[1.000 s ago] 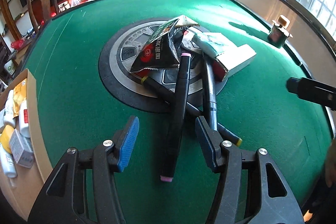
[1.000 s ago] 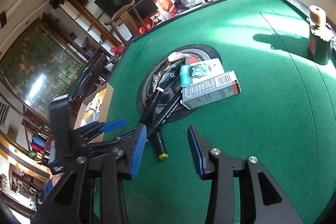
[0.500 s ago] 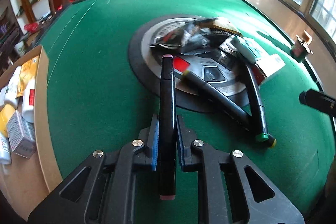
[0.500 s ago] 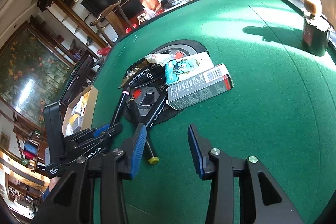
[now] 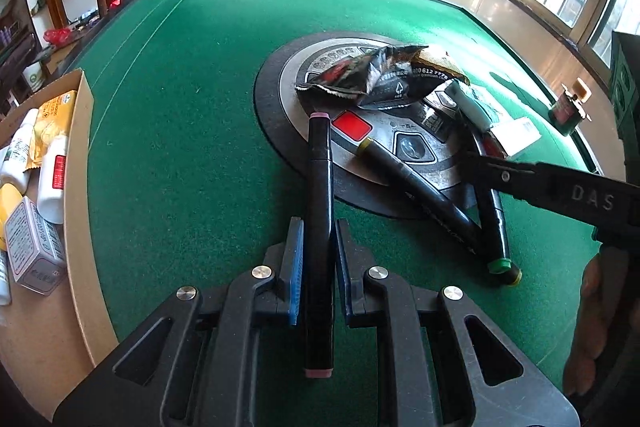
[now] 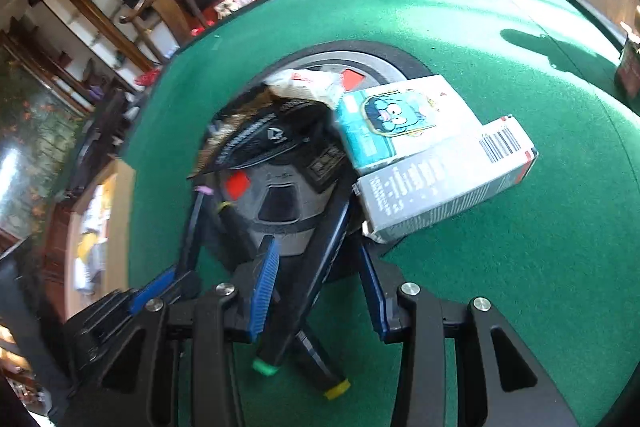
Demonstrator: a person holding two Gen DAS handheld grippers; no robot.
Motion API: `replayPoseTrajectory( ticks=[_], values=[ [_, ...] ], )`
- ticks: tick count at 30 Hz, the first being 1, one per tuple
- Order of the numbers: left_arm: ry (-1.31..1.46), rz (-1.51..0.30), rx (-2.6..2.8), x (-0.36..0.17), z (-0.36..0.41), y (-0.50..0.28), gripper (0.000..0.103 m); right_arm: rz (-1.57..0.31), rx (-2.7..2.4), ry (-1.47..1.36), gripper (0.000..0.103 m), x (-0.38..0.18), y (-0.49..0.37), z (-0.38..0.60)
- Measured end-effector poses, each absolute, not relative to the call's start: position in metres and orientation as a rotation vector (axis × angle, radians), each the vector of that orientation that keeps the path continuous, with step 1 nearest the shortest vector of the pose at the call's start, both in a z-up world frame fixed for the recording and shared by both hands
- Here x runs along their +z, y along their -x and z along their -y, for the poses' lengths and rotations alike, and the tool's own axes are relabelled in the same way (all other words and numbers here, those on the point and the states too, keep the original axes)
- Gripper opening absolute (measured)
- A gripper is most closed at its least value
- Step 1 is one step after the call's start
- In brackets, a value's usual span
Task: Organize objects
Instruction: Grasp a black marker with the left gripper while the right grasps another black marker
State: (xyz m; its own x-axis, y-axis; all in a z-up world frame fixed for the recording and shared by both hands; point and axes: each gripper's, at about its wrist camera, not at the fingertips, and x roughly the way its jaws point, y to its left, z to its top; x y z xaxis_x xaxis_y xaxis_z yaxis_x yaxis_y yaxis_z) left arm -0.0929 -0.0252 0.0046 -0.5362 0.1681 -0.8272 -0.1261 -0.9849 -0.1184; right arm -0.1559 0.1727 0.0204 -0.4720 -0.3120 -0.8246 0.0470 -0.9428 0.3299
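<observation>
Three black markers lie on the green felt table. My left gripper is shut on the pink-capped marker, which points away along the fingers. The green-capped marker and the yellow-capped marker lie crossed. My right gripper is low over this pair with its jaws closing; both markers pass between the blue pads, which are not pressing on them. In the left wrist view the same two markers are at the right, with the right gripper's black body above them.
A black snack packet lies on the round centre plate. A teal box and a grey barcode box lie beside the markers. A cardboard box with bottles and packets is at the left edge. A small dark bottle stands far right.
The left jaws shut on the pink-capped marker, then stayed almost still. The right gripper moved forward and down until its fingers straddle the two crossed markers.
</observation>
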Motion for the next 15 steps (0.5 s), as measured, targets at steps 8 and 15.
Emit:
replayPoseTrajectory(
  ticks=[8,15],
  values=[
    [1.398,-0.008,2.618,0.004,0.019,0.090,0.014,0.201,-2.565,-1.418,0.013,0.025,0.140,-0.177],
    [1.341,0.110,2.639,0.015,0.032,0.087,0.014,0.267,-2.515,-1.275,0.013,0.047,0.120,-0.174]
  ],
)
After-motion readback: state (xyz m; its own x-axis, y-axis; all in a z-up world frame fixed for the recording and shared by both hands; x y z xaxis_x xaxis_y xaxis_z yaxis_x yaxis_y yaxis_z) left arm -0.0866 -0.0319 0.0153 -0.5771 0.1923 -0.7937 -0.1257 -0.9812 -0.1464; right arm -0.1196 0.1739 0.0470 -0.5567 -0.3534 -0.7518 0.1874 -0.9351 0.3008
